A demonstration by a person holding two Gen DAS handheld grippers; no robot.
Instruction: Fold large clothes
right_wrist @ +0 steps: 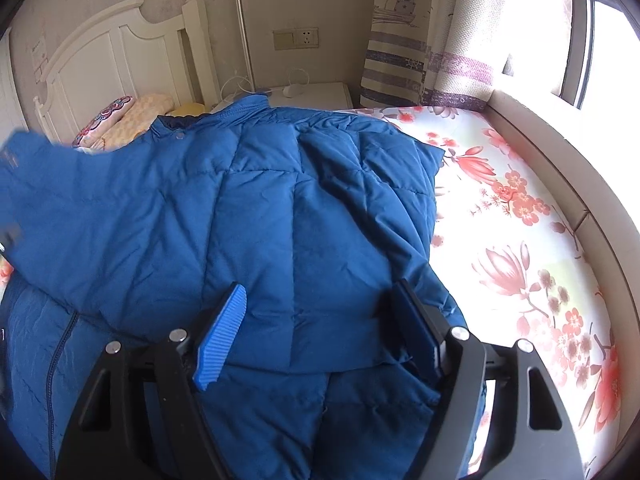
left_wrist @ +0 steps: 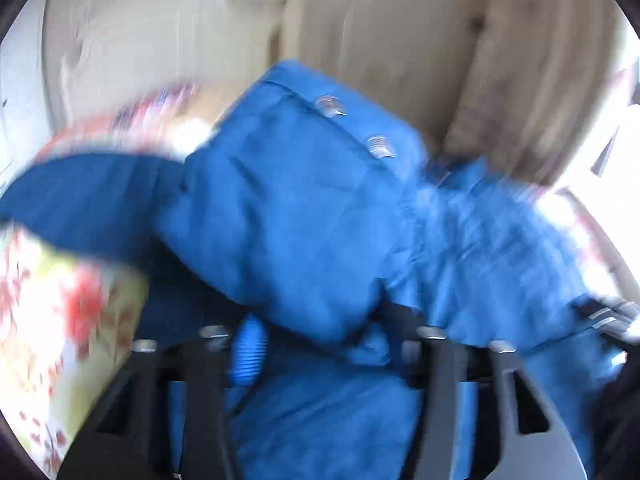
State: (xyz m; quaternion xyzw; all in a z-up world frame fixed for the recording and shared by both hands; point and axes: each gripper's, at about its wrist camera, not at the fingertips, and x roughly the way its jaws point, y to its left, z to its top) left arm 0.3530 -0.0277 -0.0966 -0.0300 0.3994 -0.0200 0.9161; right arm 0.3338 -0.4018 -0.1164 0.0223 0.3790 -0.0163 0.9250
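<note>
A blue quilted puffer jacket [right_wrist: 256,216] lies spread on a bed with a floral sheet [right_wrist: 520,240]. My right gripper [right_wrist: 320,320] is open just above the jacket's lower part, one blue ribbed pad [right_wrist: 222,340] on the left and a dark finger on the right. In the blurred left wrist view, the jacket [left_wrist: 300,220] with two snap buttons [left_wrist: 376,146] bulges over my left gripper [left_wrist: 320,344]; fabric lies between its fingers, and only a blue ribbed pad [left_wrist: 250,354] shows. Whether the left gripper is clamped is unclear.
A white headboard [right_wrist: 112,60] and pillows [right_wrist: 120,120] are at the far end of the bed. A white nightstand [right_wrist: 312,94] stands beside it. A striped curtain [right_wrist: 400,40] and a bright window [right_wrist: 600,40] are on the right, with a beige ledge [right_wrist: 560,168] along the bed.
</note>
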